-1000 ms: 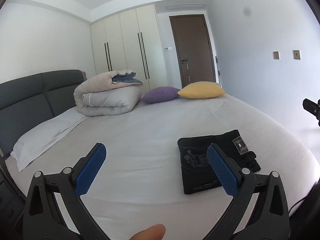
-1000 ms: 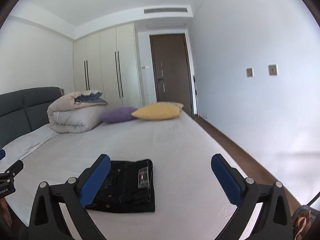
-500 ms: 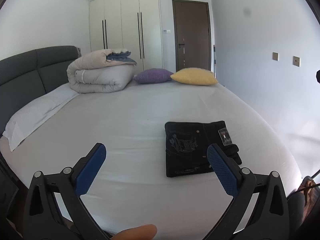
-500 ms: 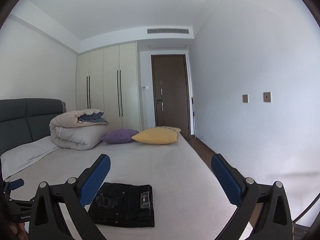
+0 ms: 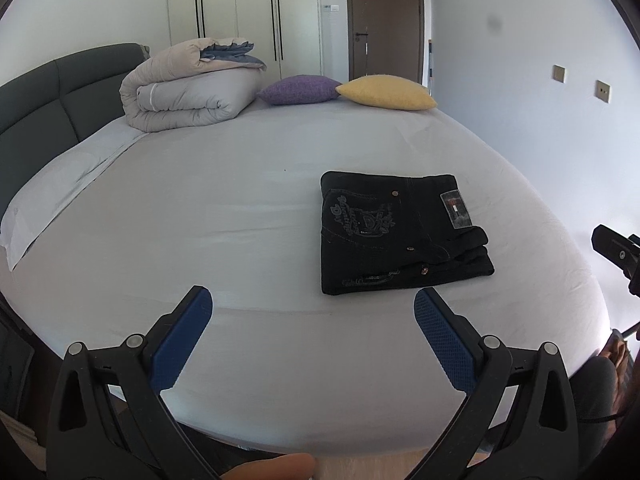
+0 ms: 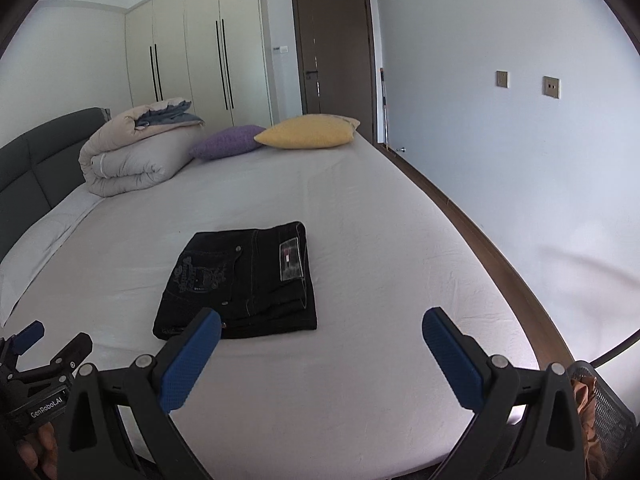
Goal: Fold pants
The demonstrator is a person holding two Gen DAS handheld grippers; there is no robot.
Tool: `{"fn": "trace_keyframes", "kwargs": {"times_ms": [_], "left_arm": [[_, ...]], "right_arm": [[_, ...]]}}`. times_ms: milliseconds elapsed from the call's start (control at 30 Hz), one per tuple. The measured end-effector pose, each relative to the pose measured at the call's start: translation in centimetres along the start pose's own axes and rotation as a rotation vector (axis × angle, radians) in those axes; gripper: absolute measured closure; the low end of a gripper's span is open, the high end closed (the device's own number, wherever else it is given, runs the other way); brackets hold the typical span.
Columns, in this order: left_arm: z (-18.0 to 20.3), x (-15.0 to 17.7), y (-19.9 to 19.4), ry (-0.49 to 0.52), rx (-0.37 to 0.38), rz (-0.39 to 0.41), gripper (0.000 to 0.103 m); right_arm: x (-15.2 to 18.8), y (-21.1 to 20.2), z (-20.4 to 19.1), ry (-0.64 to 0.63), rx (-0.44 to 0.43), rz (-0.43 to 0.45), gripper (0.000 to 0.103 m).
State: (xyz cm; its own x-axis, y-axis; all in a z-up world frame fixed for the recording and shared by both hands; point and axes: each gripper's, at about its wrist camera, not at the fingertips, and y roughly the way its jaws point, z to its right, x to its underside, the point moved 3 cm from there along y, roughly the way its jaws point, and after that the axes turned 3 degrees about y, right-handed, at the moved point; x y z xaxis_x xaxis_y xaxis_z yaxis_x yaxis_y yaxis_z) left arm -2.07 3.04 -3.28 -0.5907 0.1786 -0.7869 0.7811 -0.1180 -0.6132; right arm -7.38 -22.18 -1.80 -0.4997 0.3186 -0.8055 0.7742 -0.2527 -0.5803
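A pair of black pants (image 5: pixel 396 236) lies folded into a compact rectangle on the white bed (image 5: pixel 224 216); it also shows in the right wrist view (image 6: pixel 244 280). My left gripper (image 5: pixel 312 316) is open and empty, held above the bed's near edge, short of the pants. My right gripper (image 6: pixel 320 332) is open and empty, just in front of the pants. The left gripper's body shows at the lower left of the right wrist view (image 6: pixel 36 368). Part of the right gripper shows at the right edge of the left wrist view (image 5: pixel 620 248).
A rolled duvet (image 5: pixel 188 88), a purple cushion (image 5: pixel 298 90) and a yellow cushion (image 5: pixel 386 92) lie at the far end of the bed. A grey headboard (image 5: pixel 44 104) is on the left. A white pillow (image 5: pixel 60 184) lies below it. Wooden floor (image 6: pixel 472 220) runs along the right.
Both grippers have tilted down toward the bed, so the pants sit higher and larger in both views. Both stay open and empty. The pants have not moved.
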Motion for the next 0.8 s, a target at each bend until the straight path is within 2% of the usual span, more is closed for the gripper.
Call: {"fn": "trace_keyframes", "kwargs": {"times_ms": [267,800], "left_arm": [[-0.4,0.9,2.1,-0.014,0.000,-0.035,0.000],[-0.1,2.0,3.8,-0.020,0.004,-0.066,0.000]], "right_arm": [[0.8,0.7,-0.6,-0.019,0.007,-0.035,0.000],[1.5,1.4,-1.5,-0.053,-0.010,-0.073,0.000]]}}
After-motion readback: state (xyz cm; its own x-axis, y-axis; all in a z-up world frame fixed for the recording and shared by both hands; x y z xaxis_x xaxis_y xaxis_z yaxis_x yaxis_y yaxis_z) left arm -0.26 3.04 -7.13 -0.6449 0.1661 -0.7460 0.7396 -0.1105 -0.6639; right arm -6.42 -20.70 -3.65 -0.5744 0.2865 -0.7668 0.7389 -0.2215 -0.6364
